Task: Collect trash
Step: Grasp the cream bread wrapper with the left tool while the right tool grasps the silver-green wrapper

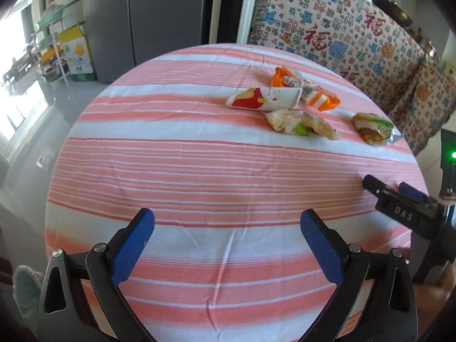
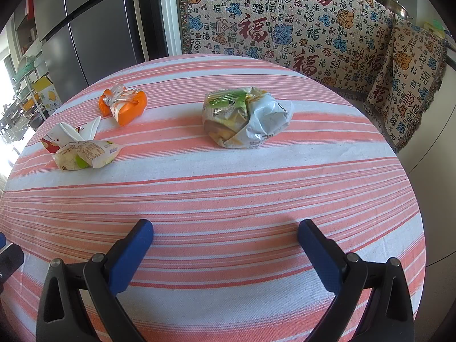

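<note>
Several crumpled snack wrappers lie on a round table under a pink-and-white striped cloth [image 1: 199,171]. An orange wrapper [image 1: 310,92], a red-and-white wrapper [image 1: 262,99], a beige-and-green wrapper [image 1: 302,125] and a green-and-yellow wrapper [image 1: 373,131] sit at the far right in the left wrist view. My left gripper [image 1: 226,222] hovers open over the near cloth, far from them. My right gripper [image 2: 225,232] is open and empty; the green-and-yellow wrapper [image 2: 245,116] lies ahead of it, the orange wrapper [image 2: 122,104], the beige wrapper [image 2: 85,154] and the red-and-white wrapper [image 2: 51,141] to the far left.
A patterned blanket [image 2: 285,28] covers a sofa behind the table. A grey fridge [image 1: 148,20] stands at the back left, with shelves and a cardboard box [image 1: 77,54] beside it. The right gripper's body [image 1: 404,208] shows at the left view's right edge.
</note>
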`<state>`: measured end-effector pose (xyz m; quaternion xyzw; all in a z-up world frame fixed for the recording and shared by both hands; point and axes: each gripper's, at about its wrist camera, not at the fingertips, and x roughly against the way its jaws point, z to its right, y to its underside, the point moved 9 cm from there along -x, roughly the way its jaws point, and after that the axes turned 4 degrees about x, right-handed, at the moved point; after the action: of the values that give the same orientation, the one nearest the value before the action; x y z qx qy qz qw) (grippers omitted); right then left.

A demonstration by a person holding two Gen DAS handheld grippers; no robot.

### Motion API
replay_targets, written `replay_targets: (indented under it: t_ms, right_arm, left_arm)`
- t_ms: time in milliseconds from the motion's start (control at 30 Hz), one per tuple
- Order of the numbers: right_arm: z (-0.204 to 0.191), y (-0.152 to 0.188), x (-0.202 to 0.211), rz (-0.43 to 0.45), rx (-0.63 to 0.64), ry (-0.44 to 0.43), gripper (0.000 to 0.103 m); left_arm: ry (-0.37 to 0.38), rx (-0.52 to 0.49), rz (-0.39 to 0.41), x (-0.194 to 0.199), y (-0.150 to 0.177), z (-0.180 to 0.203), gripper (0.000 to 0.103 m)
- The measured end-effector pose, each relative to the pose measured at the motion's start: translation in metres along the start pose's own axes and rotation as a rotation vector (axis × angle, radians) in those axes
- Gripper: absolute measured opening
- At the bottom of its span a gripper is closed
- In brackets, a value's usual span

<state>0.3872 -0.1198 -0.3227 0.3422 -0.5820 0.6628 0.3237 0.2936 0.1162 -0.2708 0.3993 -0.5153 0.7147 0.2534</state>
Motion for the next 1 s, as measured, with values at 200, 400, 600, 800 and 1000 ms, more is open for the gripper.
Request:
replay_targets:
  t_ms: [200,400,600,800,1000]
  right_arm:
    - [0.006,-0.003,-0.002,-0.011,-0.045,0.029,0.103]
    - [-0.001,0.023,0.019,0.006,0.105,-0.095,0.103]
    - [-0.001,0.023,0.018,0.006,0.117,-0.089,0.103]
    - [0.009,0.025,0.021,0.01,0.103,-0.102,0.103]
    - [0.042,0.023,0.015,0.004,0.105,-0.083,0.103]
  left_arm:
    - [0.106,-0.105,-0.03,-0.028,-0.028,0.042,0.102]
    - [0.122,-0.27,-0.012,-0.068,-0.064,0.073,0.102]
    - [0.293,-0.323,0.022,-0.062,-0.07,0.097,0.101]
    - [0.596,-0.598,-0.196,-0.024,-0.001,0.144,0.094]
    - [0.424,-0.466,-0.025,-0.027,-0.054,0.129,0.097]
